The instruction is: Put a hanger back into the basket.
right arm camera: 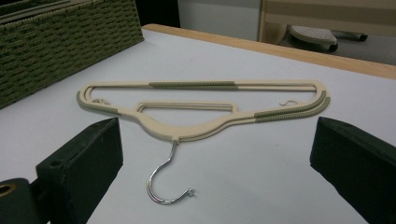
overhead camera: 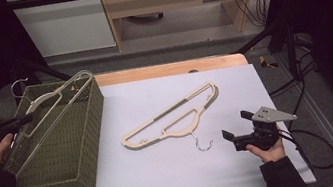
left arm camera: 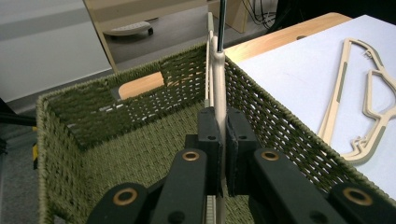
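in the high view, the left gripper is clamping a cream plastic clothes hanger with a metal hook and holding it tilted over the olive-green woven rectangular basket at the left edge of the white table sheet. a second cream plastic hanger with grey-green grip strips is lying flat mid-table, its hook pointing toward the right gripper, which is hovering near it with jaws apart.

in the left gripper view, the jaws are pressing together on the thin edge of the held hanger, which is standing upright above the basket's interior.

in the right gripper view, the open right gripper is facing the flat hanger, touching nothing.

judging from this, the step in hand is lowering the first hanger into the basket. the next move is calling for easing it down flat, then releasing; the right gripper would then need to close on the second hanger's body.
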{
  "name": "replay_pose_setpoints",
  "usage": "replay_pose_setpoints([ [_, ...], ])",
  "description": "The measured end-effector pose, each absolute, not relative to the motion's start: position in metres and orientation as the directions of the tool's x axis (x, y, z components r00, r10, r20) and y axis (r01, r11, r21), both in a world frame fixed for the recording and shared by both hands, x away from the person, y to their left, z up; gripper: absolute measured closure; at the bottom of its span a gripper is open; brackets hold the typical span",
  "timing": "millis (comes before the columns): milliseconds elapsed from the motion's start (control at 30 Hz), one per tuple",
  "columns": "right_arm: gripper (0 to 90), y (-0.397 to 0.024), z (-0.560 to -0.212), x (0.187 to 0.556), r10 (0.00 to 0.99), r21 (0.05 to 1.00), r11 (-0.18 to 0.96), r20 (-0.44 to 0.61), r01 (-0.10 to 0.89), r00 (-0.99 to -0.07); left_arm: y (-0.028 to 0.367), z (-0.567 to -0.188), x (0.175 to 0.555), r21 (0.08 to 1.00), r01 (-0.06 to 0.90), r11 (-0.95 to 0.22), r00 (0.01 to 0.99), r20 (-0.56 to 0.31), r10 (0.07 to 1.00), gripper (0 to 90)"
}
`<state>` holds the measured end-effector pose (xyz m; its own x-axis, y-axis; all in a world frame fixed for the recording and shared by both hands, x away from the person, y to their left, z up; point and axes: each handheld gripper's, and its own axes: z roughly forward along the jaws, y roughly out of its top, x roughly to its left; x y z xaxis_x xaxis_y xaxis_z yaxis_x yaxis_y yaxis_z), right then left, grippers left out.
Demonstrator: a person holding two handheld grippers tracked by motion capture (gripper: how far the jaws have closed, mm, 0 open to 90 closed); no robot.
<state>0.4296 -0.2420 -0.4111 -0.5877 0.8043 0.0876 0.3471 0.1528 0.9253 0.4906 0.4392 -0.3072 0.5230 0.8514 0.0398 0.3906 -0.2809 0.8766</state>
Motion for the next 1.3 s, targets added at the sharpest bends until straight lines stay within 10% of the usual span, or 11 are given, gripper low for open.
replay_pose_setpoints([
  [1300,3.1,-0.240,-0.413,0.430,0.802,0.921,0.163,0.085,0.353,-0.591,0.439,-0.380,0.510,0.763,0.617,-0.195,0.319,-0.016,0.948,80.5],
])
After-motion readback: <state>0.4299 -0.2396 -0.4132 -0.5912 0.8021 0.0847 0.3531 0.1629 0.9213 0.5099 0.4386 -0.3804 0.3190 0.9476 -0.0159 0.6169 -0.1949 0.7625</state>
